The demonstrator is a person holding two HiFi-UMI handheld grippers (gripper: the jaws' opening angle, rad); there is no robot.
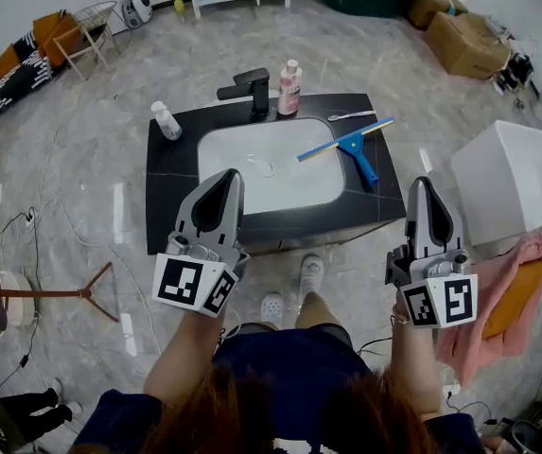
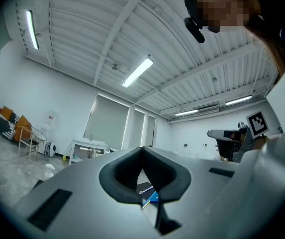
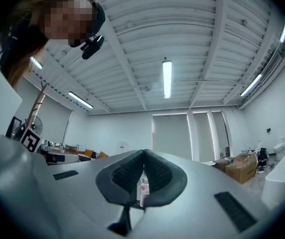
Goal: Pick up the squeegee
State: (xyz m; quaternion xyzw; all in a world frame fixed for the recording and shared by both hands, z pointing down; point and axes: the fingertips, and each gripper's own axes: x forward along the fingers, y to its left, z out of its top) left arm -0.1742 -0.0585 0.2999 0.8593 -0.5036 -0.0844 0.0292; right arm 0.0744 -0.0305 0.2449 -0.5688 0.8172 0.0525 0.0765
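1. The head view looks steeply down from above the person onto the black table (image 1: 171, 192) and its sink, with the left tongs (image 1: 228, 175) and right tongs (image 1: 424, 183) close beneath the lens.
2. The left gripper view rides on the left tongs and faces roughly level. It shows mostly ceiling, with the squeegee (image 2: 153, 198) glimpsed past the jaws.
3. The right gripper view faces likewise and glimpses the bottle (image 3: 143, 189) on that same table.
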